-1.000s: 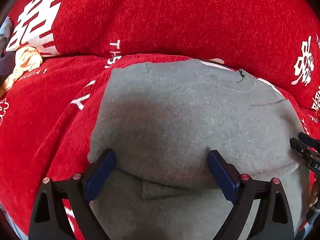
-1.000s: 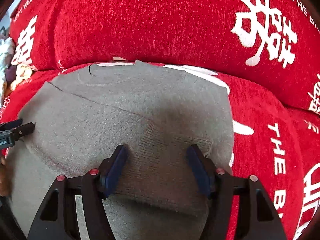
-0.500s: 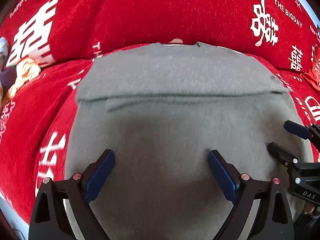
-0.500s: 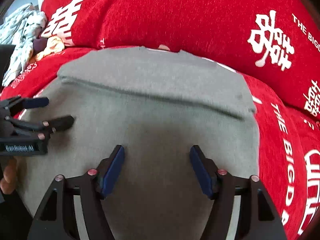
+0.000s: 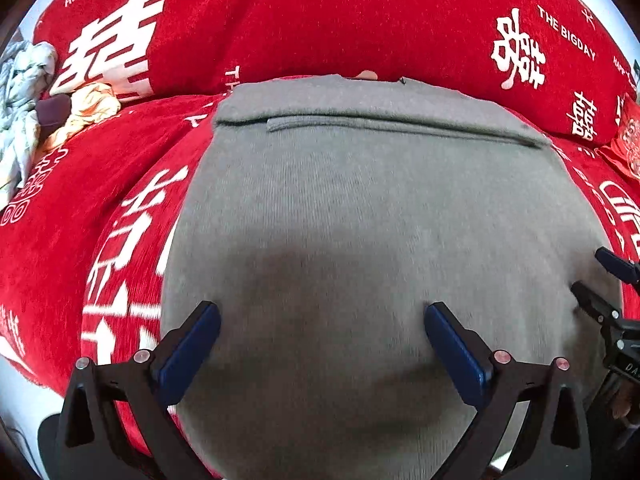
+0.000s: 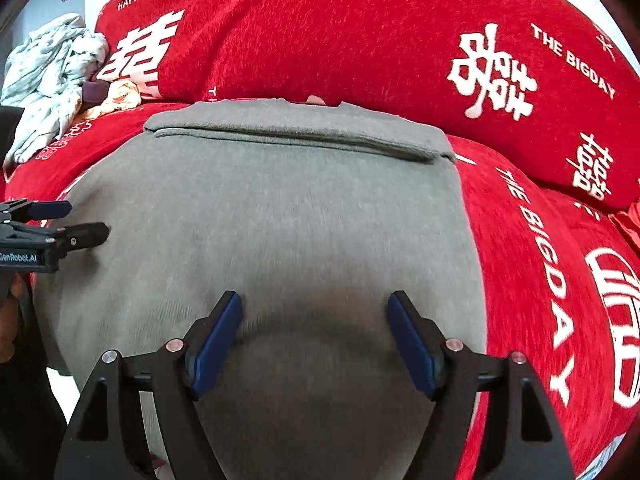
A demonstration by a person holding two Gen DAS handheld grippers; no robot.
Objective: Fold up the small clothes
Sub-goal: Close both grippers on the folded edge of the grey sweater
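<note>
A grey knit garment (image 5: 360,208) lies flat on a red sofa cover, its far edge folded over into a band (image 5: 360,108). It also shows in the right wrist view (image 6: 280,216). My left gripper (image 5: 320,328) is open and empty, above the garment's near left part. My right gripper (image 6: 314,320) is open and empty, above its near right part. The right gripper's fingers (image 5: 592,300) show at the right edge of the left wrist view; the left gripper's fingers (image 6: 84,234) show at the left edge of the right wrist view.
The red sofa cover (image 5: 100,184) with white lettering covers the seat and the backrest (image 6: 360,40) behind the garment. A pile of crumpled pale and yellow clothes (image 5: 36,100) lies at the far left, also in the right wrist view (image 6: 56,76).
Both grippers have pulled back toward the near edge and risen, staying open. The garment's upper part now lies folded, with a straight folded band at the far edge.
</note>
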